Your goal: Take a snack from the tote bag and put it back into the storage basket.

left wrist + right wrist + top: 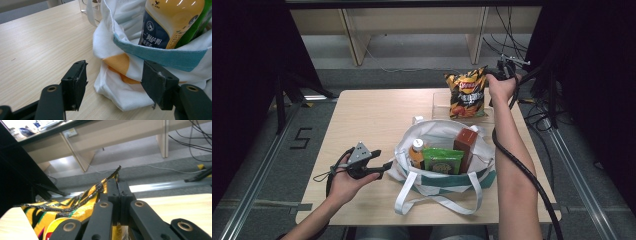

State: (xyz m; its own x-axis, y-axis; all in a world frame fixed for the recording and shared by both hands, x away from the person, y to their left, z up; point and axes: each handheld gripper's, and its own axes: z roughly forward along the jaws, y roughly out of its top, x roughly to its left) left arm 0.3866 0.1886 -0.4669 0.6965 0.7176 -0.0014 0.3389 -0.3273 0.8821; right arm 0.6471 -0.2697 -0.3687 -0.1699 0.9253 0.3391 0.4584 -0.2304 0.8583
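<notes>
bag (pixel 432 181): 1 (3 items inside) | chip bag (pixel 466 93): 1 | tongs: 2

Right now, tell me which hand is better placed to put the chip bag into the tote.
Right. The right claw is shut on the chip bag's top edge, holding it beyond the tote bag. The left claw is open at the tote's near corner, better suited to steadying it.
</notes>
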